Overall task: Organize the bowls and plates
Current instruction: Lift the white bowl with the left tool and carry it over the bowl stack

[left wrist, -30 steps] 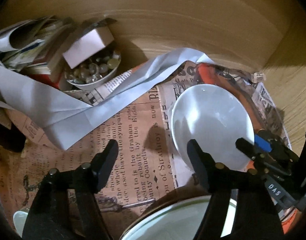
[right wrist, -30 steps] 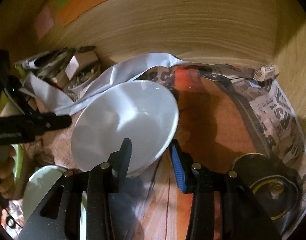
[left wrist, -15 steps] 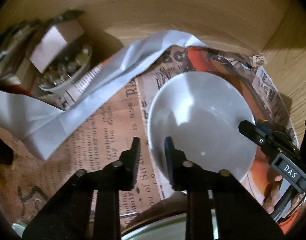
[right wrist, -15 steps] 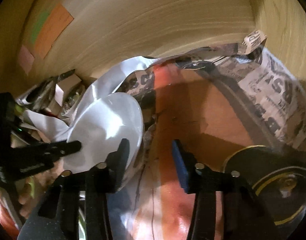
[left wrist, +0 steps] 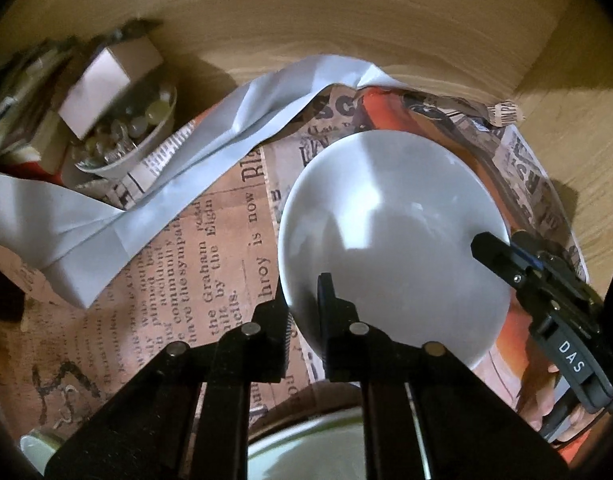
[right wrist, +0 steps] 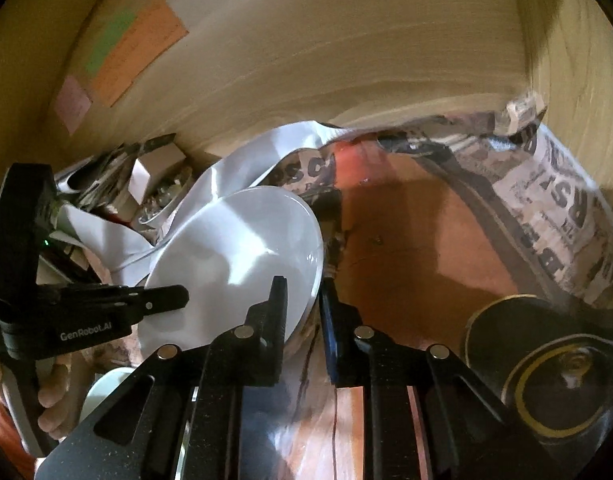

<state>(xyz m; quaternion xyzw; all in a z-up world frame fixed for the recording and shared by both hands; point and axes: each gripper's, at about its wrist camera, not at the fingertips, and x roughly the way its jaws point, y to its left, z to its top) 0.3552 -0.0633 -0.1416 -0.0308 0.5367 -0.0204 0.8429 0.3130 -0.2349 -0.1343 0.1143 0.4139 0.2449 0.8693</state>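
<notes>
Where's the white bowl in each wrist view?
Left wrist: bowl sits right of centre, near rim clamped in the left gripper, the right gripper pinching its right rim.
Right wrist: bowl sits left of centre, tilted, its rim between the right gripper's jaws, the left gripper coming in from the left.
Shared landmark: white paper strip behind the bowl.
</notes>
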